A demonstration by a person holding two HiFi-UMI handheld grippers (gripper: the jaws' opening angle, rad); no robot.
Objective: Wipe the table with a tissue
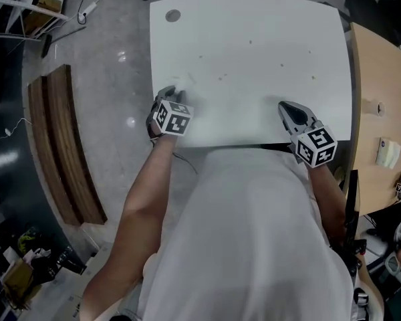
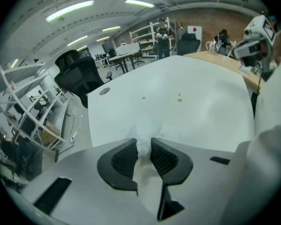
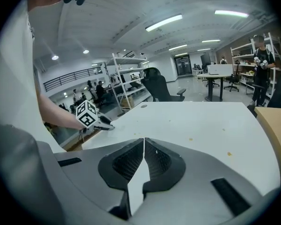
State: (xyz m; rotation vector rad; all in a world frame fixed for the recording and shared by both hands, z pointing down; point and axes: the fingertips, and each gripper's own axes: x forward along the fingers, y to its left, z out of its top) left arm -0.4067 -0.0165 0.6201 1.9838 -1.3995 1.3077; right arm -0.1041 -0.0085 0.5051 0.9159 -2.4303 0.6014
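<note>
Left gripper (image 2: 143,146) clamped on tissue (image 2: 143,125) at near-left edge of table (image 2: 201,111) | right gripper (image 3: 144,146) jaws together, empty | tissue judged light, soft, tear-prone | grip the gathered middle, press gently so it drags without ripping

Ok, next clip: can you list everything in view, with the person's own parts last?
table: one, white, centre, in front of the person
spots: several, brownish, scattered on the table
grommet: one, grey, table's far left corner
tissue: one, white, pinched in the left gripper at the table's near left edge
wooden desk: one, light wood, right of the table
curved wooden piece: one, dark brown, on the floor at left
office chair: one, black, beyond the table's far left corner
left gripper: one, grey, shut on the tissue
right gripper: one, grey, shut, empty, at the table's near right edge
</note>
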